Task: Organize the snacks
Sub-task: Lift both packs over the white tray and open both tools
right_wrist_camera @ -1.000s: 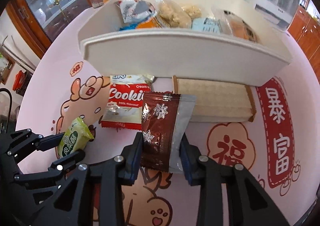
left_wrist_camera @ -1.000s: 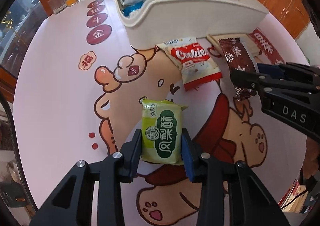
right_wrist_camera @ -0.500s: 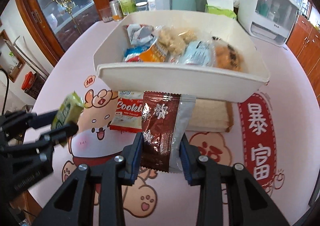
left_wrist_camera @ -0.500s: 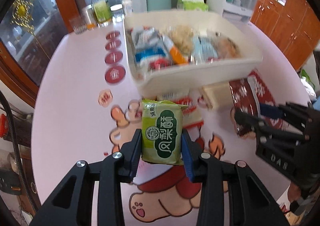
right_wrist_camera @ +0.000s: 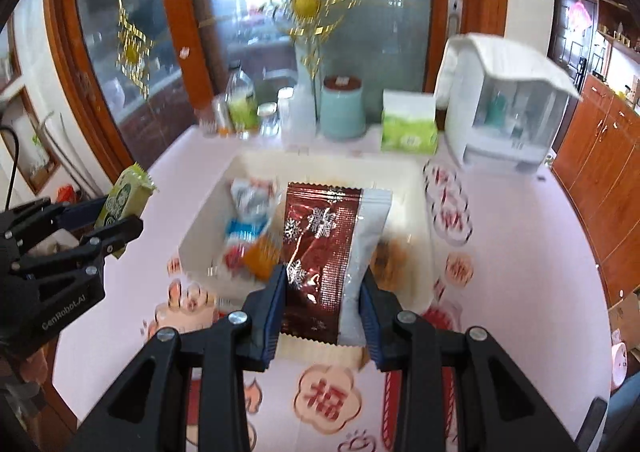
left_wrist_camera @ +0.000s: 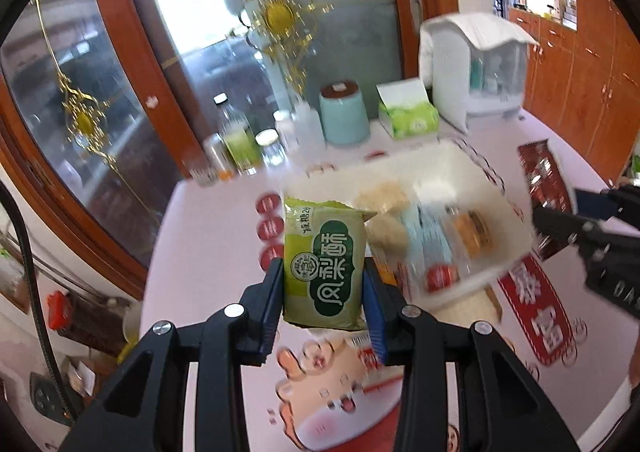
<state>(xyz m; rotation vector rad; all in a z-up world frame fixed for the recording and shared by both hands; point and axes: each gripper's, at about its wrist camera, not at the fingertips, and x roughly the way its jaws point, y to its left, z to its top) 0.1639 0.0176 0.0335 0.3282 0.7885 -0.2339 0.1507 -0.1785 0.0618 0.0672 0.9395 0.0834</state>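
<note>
My left gripper [left_wrist_camera: 323, 302] is shut on a green snack packet [left_wrist_camera: 323, 260] and holds it in the air, near the left end of the white snack bin [left_wrist_camera: 486, 187]. My right gripper [right_wrist_camera: 322, 310] is shut on a brown snowflake packet [right_wrist_camera: 320, 252] and holds it above the near wall of the bin [right_wrist_camera: 196, 236]. The bin holds several wrapped snacks. The green packet [right_wrist_camera: 124, 195] and left gripper [right_wrist_camera: 112, 230] show at the left of the right wrist view. The brown packet [left_wrist_camera: 540, 175] and right gripper [left_wrist_camera: 560, 211] show at the right of the left wrist view.
A flat beige wafer pack [right_wrist_camera: 320, 350] lies on the pink printed table [right_wrist_camera: 520, 292] in front of the bin. Behind the bin stand bottles and jars [right_wrist_camera: 244, 107], a teal canister [right_wrist_camera: 343, 107], a green tissue box [right_wrist_camera: 408, 127] and a white appliance [right_wrist_camera: 508, 107].
Both grippers have risen from the table with their packets and now sit high by the bin. The views have tilted up toward the back of the table.
</note>
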